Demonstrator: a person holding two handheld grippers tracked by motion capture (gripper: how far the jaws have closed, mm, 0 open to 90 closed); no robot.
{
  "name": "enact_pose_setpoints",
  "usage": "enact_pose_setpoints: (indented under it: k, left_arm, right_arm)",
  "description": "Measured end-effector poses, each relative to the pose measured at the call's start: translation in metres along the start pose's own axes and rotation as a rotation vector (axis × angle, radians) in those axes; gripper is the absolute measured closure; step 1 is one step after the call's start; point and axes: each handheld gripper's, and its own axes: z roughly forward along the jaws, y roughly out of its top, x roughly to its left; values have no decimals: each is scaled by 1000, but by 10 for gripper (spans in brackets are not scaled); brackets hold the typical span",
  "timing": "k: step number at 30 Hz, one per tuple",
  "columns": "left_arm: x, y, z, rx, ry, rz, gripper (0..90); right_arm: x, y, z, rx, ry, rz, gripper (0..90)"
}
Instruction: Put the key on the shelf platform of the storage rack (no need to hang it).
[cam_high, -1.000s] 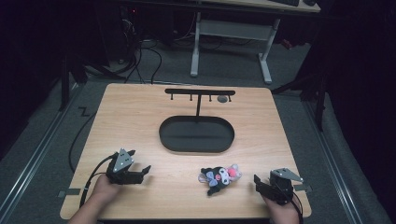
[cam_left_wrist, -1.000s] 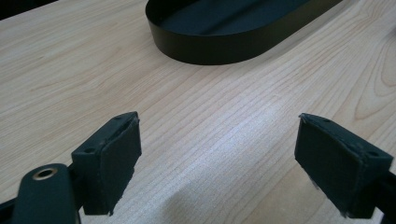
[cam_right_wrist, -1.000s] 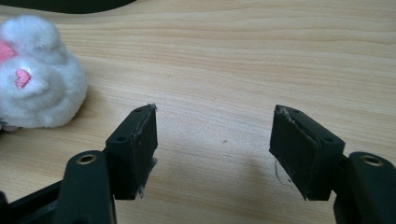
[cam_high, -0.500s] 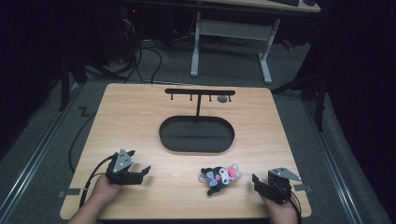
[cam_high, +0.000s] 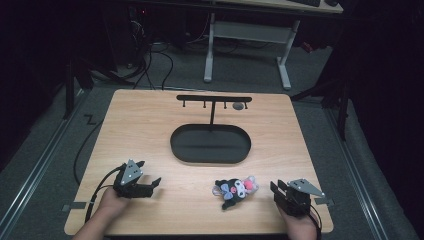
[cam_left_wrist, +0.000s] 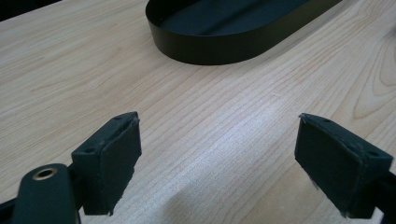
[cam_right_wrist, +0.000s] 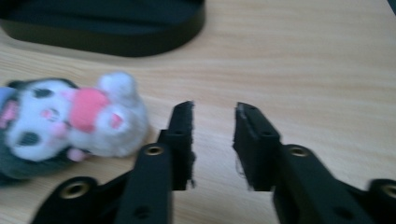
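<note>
The wooden counter (cam_high: 150, 130) carries a black oval tray (cam_high: 210, 144) at its middle, with a black T-shaped rack (cam_high: 214, 99) rising from the tray's far side. Near the front edge lies a small plush toy (cam_high: 235, 189), dark-bodied with a white face and a pink patch, resting on the bare wood between the two hands and well clear of the tray.

The right tongs (cam_right_wrist: 214, 140) have just been closing: their jaws stood wide a moment ago and now leave only a narrow gap, with nothing between them but counter. The plush toy (cam_right_wrist: 70, 121) lies just beside their left jaw, apart from it, so this closing has caught nothing; the grasp on the toy is judged not yet begun, and the jaws would likely have to spread again and shift sideways to take it.

The left tongs (cam_left_wrist: 219, 154) stand wide apart and empty over bare wood, the tray's rim (cam_left_wrist: 224, 49) beyond them, the toy well off to their side.
</note>
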Motion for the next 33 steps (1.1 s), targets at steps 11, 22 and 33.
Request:
enact_pose_setpoints:
  k: [11,22,33]
  left_arm:
    - [0,0,-1,0,0,-1,154]
    - [-1,-1,-2,0,2,5,154]
    - [0,-1,-2,-4,2,1,154]
  right_arm:
    - [28,7,6,-28,117,-64,792]
    - [49,14,19,-49,122,-119,898]
    - [44,8,24,18,67,-136,900]
